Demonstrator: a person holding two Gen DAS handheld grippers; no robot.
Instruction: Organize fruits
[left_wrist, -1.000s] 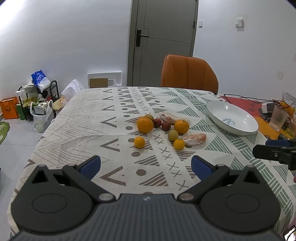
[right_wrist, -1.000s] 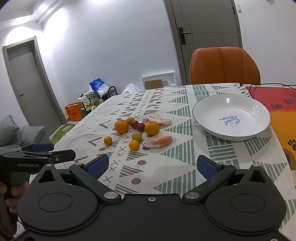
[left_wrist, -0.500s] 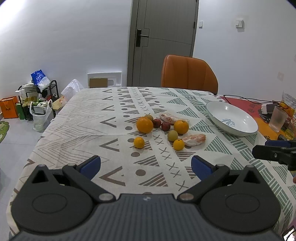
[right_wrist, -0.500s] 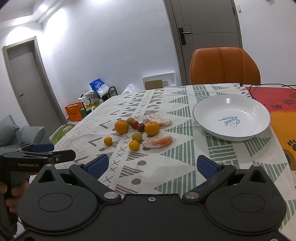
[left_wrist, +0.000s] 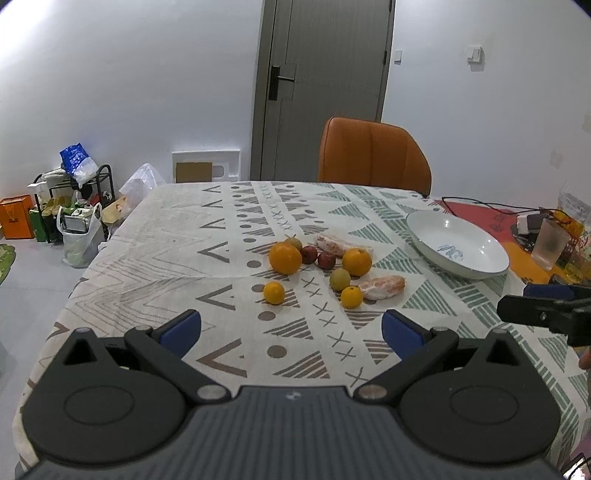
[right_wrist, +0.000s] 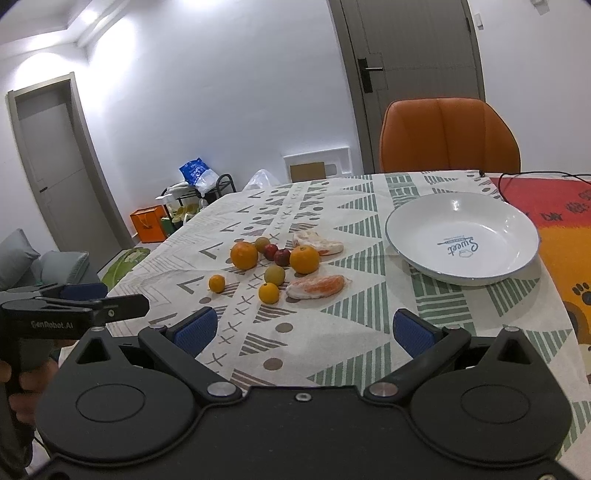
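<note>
A cluster of fruit lies mid-table: a large orange (left_wrist: 284, 258) (right_wrist: 244, 254), a second orange (left_wrist: 357, 261) (right_wrist: 304, 259), two small oranges (left_wrist: 274, 292) (right_wrist: 269, 292), a greenish fruit (left_wrist: 340, 279) (right_wrist: 274, 275), two small red fruits (left_wrist: 326, 260) (right_wrist: 282, 257) and two peeled citrus pieces (left_wrist: 380, 287) (right_wrist: 317, 286). An empty white bowl (left_wrist: 458, 248) (right_wrist: 461, 240) stands to the right of them. My left gripper (left_wrist: 291, 328) is open and empty, short of the fruit. My right gripper (right_wrist: 302, 330) is open and empty, also short of the fruit.
The table (left_wrist: 177, 251) has a patterned cloth. An orange chair (left_wrist: 373, 155) stands at the far side. A glass (left_wrist: 550, 243), cables and clutter sit at the right edge. Bags and a rack (left_wrist: 70, 206) stand on the floor at left.
</note>
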